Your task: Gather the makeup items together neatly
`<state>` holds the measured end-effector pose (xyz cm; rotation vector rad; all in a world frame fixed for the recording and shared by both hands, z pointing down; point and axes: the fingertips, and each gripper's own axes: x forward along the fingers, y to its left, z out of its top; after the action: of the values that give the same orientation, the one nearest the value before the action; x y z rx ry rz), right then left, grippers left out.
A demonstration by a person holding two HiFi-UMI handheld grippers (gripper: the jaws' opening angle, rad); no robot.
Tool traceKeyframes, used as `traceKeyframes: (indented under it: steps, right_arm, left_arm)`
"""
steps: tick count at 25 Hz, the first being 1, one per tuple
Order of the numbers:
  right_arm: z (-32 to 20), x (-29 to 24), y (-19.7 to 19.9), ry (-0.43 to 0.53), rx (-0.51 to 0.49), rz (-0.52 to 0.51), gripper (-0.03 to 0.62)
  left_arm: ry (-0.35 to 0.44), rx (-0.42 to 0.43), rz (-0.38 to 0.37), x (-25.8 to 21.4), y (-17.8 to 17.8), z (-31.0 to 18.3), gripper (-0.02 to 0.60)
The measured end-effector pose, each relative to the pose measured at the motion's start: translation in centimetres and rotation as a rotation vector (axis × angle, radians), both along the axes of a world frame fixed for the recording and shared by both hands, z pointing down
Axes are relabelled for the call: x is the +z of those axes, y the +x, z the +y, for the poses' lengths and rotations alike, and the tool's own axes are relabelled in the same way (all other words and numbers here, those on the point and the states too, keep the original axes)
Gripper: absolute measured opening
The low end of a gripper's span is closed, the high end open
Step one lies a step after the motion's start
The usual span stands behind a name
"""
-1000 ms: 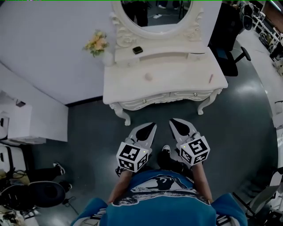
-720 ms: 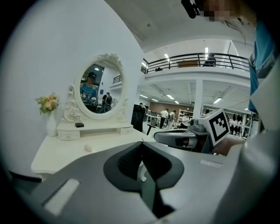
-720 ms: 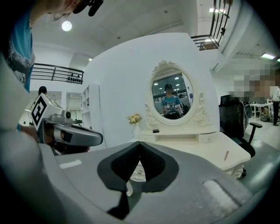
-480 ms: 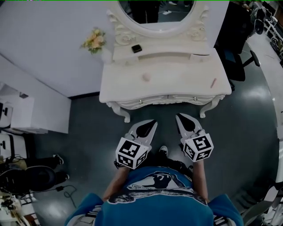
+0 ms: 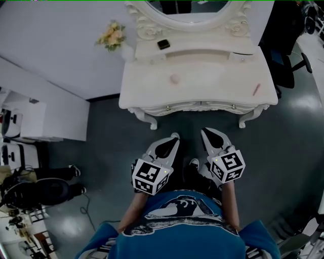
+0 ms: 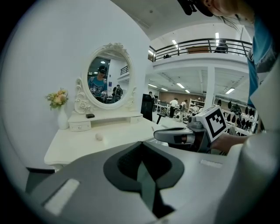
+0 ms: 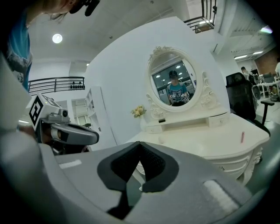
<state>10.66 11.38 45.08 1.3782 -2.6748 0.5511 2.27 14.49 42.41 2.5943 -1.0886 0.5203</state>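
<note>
Both grippers are closed with nothing in them. The left gripper [image 5: 173,137] and right gripper [image 5: 205,132] hang side by side over the dark floor [image 5: 101,141], just in front of the white dressing table [image 5: 212,86], touching nothing. In each gripper view the jaws meet at the tips.

The makeup stuff is pretty spread out on the table. There's 1 small round pale pink thing [image 5: 174,79] left of the middle and 1 thin pink stick [image 5: 256,89] near the right edge, well apart from it. There's also 1 small black box [image 5: 163,44] up on the raised shelf under the oval mirror [image 5: 195,6]. A vase of flowers [image 5: 112,35] stands at the table's back left corner.
</note>
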Motion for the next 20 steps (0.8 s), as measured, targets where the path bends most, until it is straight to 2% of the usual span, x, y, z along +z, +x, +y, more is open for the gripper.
traceKeyframes:
  steps: [12,20]
  right_arm:
    - [-6.2,1.7,1.0,-0.053,0.025,0.039,0.003]
    - [-13.9,2.4,-1.9,-0.084,-0.013,0.087,0.003]
  left_arm:
    - [-0.038,-0.017,0.018,1.4,-0.6,-6.3,0.015]
    - [-0.034,-0.014,0.029,0.6,-2.6,-14.7,0.015]
